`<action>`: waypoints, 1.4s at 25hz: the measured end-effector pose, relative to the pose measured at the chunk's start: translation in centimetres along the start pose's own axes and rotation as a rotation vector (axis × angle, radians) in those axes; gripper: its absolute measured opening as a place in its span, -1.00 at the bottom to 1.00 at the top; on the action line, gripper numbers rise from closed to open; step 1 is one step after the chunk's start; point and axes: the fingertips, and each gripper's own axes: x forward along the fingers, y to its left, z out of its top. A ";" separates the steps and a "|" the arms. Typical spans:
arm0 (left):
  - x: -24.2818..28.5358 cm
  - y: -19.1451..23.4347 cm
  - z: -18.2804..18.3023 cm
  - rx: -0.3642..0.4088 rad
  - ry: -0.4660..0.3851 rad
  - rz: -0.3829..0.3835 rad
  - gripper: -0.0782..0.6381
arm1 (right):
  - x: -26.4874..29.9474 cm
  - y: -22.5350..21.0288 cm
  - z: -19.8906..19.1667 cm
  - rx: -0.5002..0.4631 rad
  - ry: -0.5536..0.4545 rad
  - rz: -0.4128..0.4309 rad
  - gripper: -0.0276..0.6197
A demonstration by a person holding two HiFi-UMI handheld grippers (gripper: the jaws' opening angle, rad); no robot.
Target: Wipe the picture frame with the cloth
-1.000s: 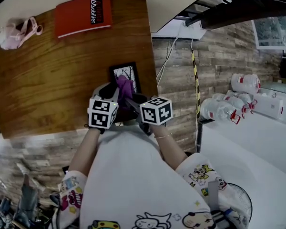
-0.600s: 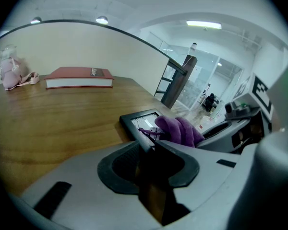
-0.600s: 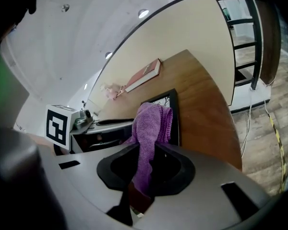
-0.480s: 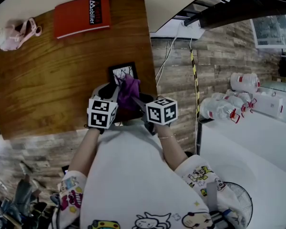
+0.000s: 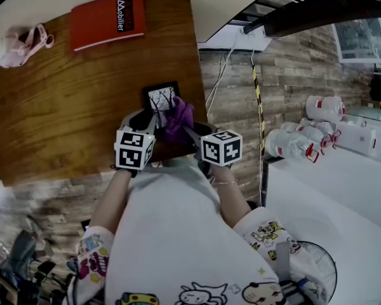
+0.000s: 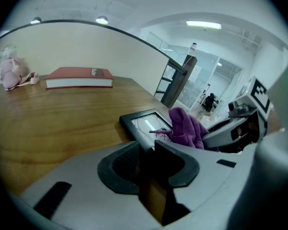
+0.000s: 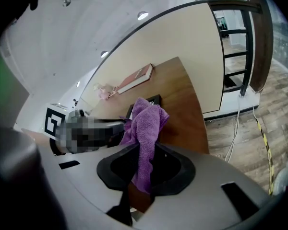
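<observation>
1. Nearest the person, the left tool (image 6: pixel 151 150) has its jaws drawn in narrow and pinched on the near edge of the picture frame (image 6: pixel 144 123), steadying it. For a clean wipe that grip should stay firm and still, so the frame does not skid under the rubbing.

2. Beside it, the right tool (image 7: pixel 146 152) is clamped on a fold of the purple cloth (image 7: pixel 146 123). The free end of the cloth stands bunched above the jaws and reaches out over the frame.

3. In the head view the cloth (image 5: pixel 178 116) sits on the right-hand side of the frame (image 5: pixel 160 96), whose left part shows bare glass. I judge the wipe to be under way and not finished. The next strokes should go across the uncovered glass and the black border, with the bunched part pressed flat rather than dragged by its tip.

4. The frame lies close to the right edge of the wooden surface (image 5: pixel 82 107), so pushing outward risks sliding it off. Strokes are safer made toward the middle.

5. Well apart at the far side lie a red book (image 5: pixel 108 21) and a pink item (image 5: pixel 16 43), clear of the work.
</observation>
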 end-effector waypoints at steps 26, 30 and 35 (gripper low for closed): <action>0.1 0.0 0.0 0.011 0.007 -0.015 -0.51 | -5.9 -3.6 3.7 -0.020 -0.135 -0.126 -0.71; -0.6 0.1 0.4 0.025 -0.005 -0.007 -0.51 | -6.8 -2.7 5.6 -0.060 -0.175 -0.112 -0.71; -2.5 0.3 2.6 0.040 -0.068 0.007 -0.51 | -8.2 -1.1 8.5 -0.149 -0.238 -0.103 -0.71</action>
